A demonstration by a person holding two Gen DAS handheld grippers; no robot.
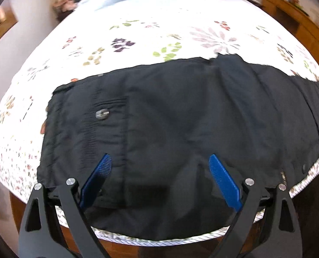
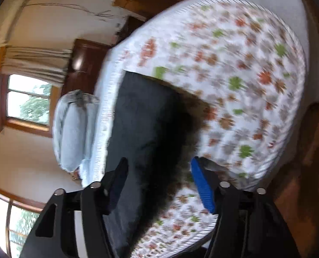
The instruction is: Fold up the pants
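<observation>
Item: black pants (image 1: 170, 129), soft, limp, light; spread flat at near edge of floral bed (image 1: 138, 38). Best grasped at waistband corners. Left gripper (image 1: 159, 172) and right gripper (image 2: 159, 185): jaws apart, empty.

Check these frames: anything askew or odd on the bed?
Mostly tidy. The black pants lie flat across the flowered bedspread, but their near edge hangs over the mattress edge, and the far top edge steps up unevenly on the right. Both the left gripper and right gripper are open, holding nothing.
</observation>
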